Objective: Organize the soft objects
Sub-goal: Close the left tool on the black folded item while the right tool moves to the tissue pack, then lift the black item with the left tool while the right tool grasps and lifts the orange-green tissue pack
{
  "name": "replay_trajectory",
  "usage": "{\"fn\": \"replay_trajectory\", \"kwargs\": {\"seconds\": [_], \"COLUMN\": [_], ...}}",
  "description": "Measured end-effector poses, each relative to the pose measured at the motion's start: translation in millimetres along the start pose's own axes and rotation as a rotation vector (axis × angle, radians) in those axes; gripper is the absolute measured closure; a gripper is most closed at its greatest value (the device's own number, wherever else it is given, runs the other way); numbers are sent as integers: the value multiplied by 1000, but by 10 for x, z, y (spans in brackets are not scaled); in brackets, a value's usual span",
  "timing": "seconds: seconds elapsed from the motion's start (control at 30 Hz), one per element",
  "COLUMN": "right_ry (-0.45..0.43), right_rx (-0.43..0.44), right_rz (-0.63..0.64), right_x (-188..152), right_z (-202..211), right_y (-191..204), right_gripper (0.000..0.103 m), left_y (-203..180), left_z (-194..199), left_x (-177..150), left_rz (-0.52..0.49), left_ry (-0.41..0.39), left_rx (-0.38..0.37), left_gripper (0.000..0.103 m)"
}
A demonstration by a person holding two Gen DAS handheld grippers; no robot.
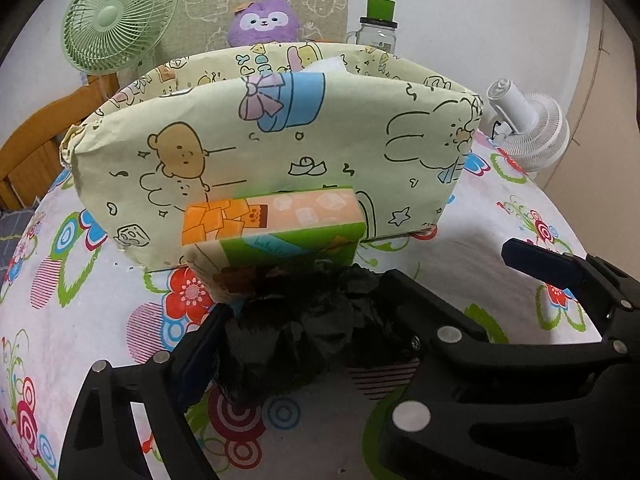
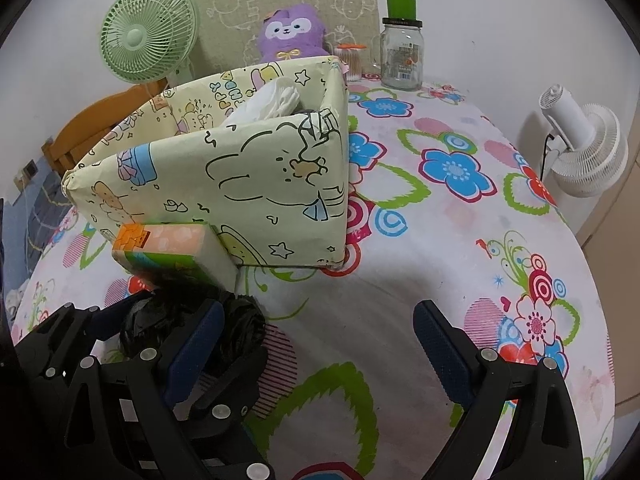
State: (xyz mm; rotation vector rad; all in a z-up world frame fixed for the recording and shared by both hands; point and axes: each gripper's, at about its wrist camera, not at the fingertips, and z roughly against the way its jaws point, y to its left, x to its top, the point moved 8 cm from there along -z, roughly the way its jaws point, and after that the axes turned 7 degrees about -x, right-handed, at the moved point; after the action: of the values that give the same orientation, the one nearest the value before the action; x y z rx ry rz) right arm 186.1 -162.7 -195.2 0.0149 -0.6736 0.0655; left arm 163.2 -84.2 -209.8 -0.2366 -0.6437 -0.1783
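Note:
A crumpled black plastic bag (image 1: pixel 280 336) (image 2: pixel 240 320) lies on the flowered tablecloth (image 1: pixel 460 240). My left gripper (image 1: pixel 308 316) is open and stands wide around it, one finger (image 1: pixel 204 340) at each side; how hard they touch I cannot tell. Behind the bag an orange-and-green tissue pack (image 1: pixel 276 220) (image 2: pixel 168 248) leans on a cream cartoon-print box (image 1: pixel 320 128) (image 2: pixel 240 168), which holds white tissues (image 2: pixel 272 100). To the right my right gripper (image 2: pixel 320 340) is open over bare cloth, its left finger (image 2: pixel 196 340) beside the bag.
Along the back wall sit a purple plush (image 2: pixel 290 32), a green fan (image 2: pixel 148 36), a glass jar with a green lid (image 2: pixel 402 56) and a small swab jar (image 2: pixel 352 62). A white fan (image 2: pixel 584 152) stands at the right edge. A wooden chair (image 1: pixel 36 148) is at the left.

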Motion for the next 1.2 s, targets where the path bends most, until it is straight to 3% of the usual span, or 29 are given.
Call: {"fn": "replay_trajectory", "kwargs": {"seconds": [1.2], "right_ry": [-9], "right_rx": [33], "right_rz": [43], "right_x": [-7], "right_z": [111], "right_y": [694], "right_gripper": [6], "left_y": [597], "left_z": [335], "left_x": [-122], "left_rz": [27], "left_ry": [-32], "left_rx": [72], "left_gripper": [12]}}
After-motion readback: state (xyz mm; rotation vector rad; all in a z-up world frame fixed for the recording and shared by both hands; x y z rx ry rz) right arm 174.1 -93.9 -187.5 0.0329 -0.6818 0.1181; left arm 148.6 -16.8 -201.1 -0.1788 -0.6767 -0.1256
